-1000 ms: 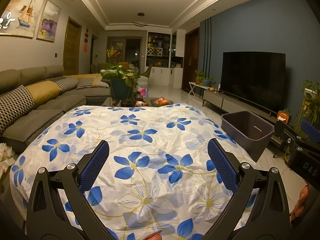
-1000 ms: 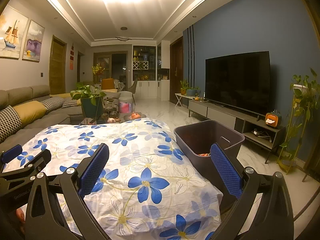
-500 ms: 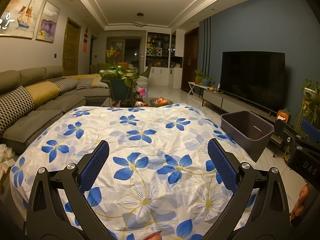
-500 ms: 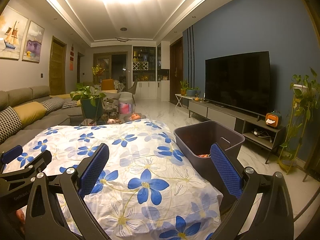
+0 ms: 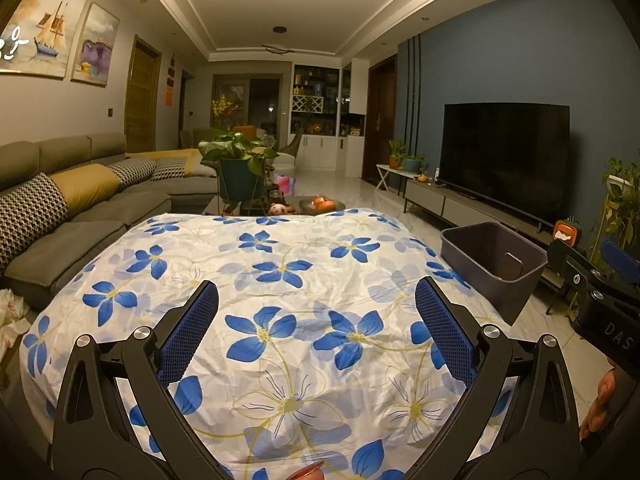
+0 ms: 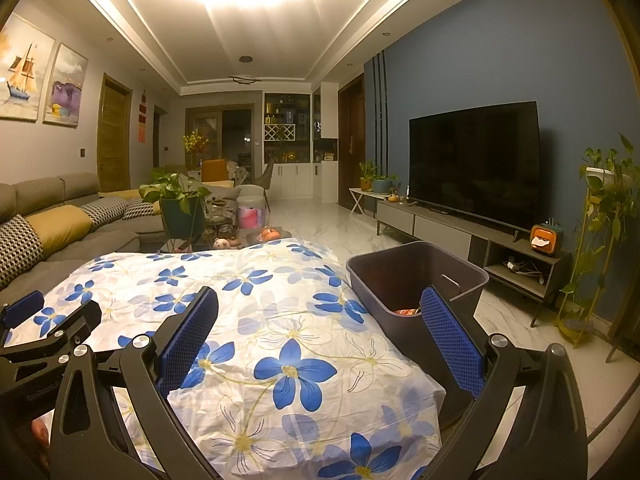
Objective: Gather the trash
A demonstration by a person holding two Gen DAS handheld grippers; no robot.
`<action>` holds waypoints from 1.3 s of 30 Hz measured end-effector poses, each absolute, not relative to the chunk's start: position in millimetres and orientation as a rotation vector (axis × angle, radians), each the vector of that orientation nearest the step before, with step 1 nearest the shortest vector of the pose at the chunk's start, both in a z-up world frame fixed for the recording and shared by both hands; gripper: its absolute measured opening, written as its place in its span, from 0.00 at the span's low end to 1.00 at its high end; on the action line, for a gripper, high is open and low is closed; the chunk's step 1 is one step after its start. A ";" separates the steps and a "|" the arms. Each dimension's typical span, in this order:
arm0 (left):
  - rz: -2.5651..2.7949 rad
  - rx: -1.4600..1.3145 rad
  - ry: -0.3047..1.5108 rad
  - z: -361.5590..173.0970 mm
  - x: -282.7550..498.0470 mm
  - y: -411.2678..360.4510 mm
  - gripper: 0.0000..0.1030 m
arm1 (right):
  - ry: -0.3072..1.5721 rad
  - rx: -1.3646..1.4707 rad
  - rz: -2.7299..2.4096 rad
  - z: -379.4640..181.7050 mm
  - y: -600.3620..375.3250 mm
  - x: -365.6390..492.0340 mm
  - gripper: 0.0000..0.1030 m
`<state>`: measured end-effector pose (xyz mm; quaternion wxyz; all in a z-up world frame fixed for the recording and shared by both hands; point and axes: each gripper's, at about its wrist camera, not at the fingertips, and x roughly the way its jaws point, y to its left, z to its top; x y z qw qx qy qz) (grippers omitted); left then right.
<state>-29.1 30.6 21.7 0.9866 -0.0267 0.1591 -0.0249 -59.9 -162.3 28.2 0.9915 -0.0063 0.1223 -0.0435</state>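
Both tongs (image 5: 316, 316) (image 6: 320, 320) gape above floral cloth (image 5: 280, 280).

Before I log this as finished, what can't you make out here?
- Bin contents: right wrist view shows only an orange scrap; the right gripper finger covers the rest.
- Bin floor: left wrist view, hidden by its wall.
- Crumpled white stuff beside the sofa: cut off by the edge.

Left gripper (image 5: 316, 336) and right gripper (image 6: 320, 340), jaws wide.
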 end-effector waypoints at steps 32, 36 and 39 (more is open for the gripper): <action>-0.041 -0.022 0.318 24.4 -28.4 29.1 0.91 | 0.248 -0.004 -0.092 32.4 -164.8 -57.4 0.95; -0.050 -0.026 0.314 23.8 -29.0 29.6 0.86 | 0.247 -0.001 -0.095 32.7 -164.6 -57.9 0.95; -0.055 -0.028 0.314 23.3 -29.3 29.6 0.86 | 0.248 0.002 -0.097 31.5 -164.2 -60.4 0.95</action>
